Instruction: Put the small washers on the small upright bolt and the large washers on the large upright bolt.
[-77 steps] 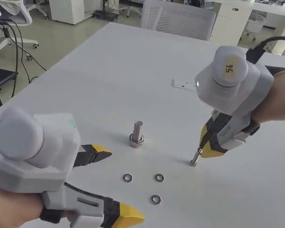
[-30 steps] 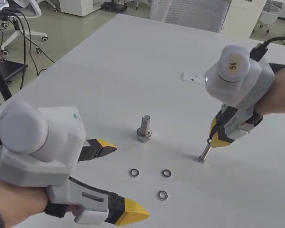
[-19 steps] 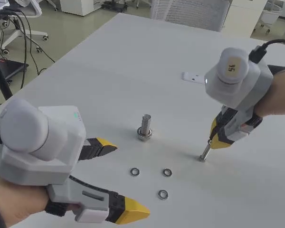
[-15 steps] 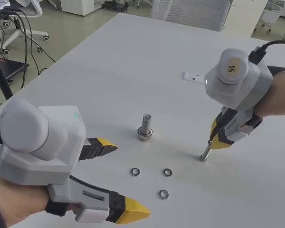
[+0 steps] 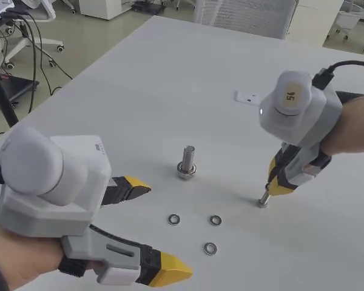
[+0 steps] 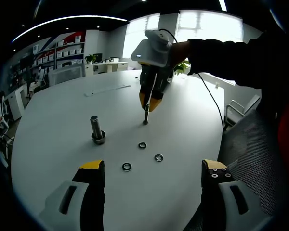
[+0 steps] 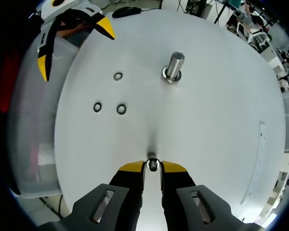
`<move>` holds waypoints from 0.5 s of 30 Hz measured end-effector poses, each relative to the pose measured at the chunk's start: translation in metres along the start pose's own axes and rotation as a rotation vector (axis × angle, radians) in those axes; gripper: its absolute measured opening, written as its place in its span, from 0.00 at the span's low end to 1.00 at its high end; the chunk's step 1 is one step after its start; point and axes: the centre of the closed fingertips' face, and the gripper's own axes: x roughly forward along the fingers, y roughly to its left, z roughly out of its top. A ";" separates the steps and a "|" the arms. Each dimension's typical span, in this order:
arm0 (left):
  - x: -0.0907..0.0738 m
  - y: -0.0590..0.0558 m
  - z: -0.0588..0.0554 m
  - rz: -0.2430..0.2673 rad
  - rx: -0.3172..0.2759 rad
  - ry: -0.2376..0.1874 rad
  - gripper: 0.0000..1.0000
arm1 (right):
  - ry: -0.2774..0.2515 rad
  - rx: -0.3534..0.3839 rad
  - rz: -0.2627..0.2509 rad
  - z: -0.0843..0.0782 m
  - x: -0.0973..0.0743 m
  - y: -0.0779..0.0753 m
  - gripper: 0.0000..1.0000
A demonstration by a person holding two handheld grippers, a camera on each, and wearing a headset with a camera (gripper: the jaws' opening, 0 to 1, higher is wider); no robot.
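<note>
The small bolt (image 5: 264, 199), tilted moments ago, is now stood almost upright on the tabletop (image 5: 139, 91) right of the large bolt (image 5: 187, 162), so threading can begin; the right tool (image 5: 278, 183) is narrowed about its top, grip not discernible. Three washers (image 5: 174, 219) lie loose before the large bolt, near the wide-open, empty left tool (image 5: 164, 229). Their sizes, and the ring (image 5: 186, 173) at the large bolt's base, cannot be made out.

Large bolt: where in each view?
Head view: large bolt centre, just above the three loose washers.
Left gripper view: large bolt left of centre, beyond the left jaw.
Right gripper view: large bolt upper middle, right of the washers.
Shared landmark: small bolt at the right gripper's tips.
</note>
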 end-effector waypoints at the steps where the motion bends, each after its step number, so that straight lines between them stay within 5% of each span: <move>1: 0.000 0.000 0.000 0.000 0.001 0.000 0.82 | 0.002 0.000 0.004 0.000 0.003 0.000 0.14; 15: 0.000 0.000 0.002 -0.001 0.001 0.003 0.82 | 0.025 0.011 0.018 -0.003 0.027 0.001 0.14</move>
